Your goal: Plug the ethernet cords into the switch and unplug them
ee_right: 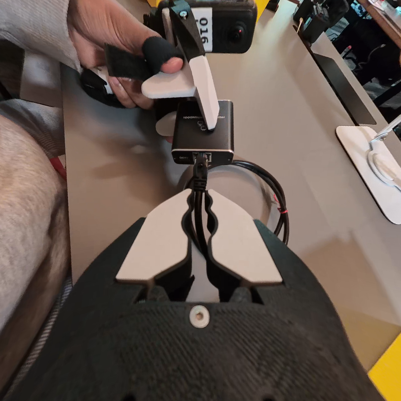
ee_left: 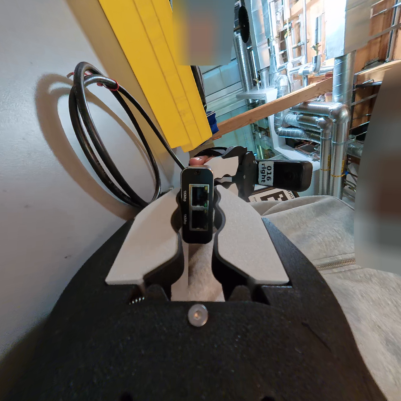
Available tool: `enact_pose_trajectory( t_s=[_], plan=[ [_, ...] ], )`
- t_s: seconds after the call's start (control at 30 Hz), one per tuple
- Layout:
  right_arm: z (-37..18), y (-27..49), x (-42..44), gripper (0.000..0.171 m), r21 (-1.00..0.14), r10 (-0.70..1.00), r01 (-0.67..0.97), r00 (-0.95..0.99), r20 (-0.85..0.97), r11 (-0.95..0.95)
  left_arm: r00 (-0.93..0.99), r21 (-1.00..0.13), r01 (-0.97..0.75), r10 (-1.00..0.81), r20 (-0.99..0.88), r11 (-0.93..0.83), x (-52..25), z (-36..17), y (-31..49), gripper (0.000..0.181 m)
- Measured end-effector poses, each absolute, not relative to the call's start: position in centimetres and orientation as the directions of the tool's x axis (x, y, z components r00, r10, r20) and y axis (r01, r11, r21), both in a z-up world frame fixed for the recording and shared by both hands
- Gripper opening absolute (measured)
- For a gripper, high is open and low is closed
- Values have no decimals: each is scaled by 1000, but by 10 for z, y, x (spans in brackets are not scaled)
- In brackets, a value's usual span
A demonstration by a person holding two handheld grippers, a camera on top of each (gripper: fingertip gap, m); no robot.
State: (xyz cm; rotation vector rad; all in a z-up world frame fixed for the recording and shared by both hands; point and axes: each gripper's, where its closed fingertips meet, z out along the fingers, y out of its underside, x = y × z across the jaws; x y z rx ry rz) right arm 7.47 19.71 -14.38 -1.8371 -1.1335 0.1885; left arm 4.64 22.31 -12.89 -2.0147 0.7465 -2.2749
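While the left hand-held gripper (ee_left: pixel 197 213) clamps the switch (ee_left: pixel 197 204) and the right hand-held gripper (ee_right: pixel 199 204) pinches the ethernet cord (ee_right: pixel 200 173) at the 6 o'clock port, a skewed pull could jam the latch.

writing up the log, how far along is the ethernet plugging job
Done: the black ethernet plug sits in the single port of the small black metal switch.

In hand: the left gripper is shut on the switch; the right gripper is shut on the black cord behind that plug.

Left: both ports on the opposite face are empty, and the unplugging remains.
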Motion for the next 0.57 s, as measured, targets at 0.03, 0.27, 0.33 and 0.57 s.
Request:
enact_pose_trajectory(
  t_s=[0.03,0.27,0.33,0.57],
  plan=[
    [-145,197,75,8,-767,764,627,561,318,-141,-163,-358,-300,-322,933,-884,47,-130,223,24],
    [-145,201,76,8,-776,740,605,602,301,-178,-158,-384,-286,-352,923,-878,47,-129,224,24],
    [-140,206,80,10,-797,709,572,643,289,-194,-172,-387,-272,-351,920,-881,47,-127,226,24],
    [-138,211,93,13,-833,689,496,694,210,-245,-170,-402,-308,-366,915,-862,51,-127,215,24]
  ],
)
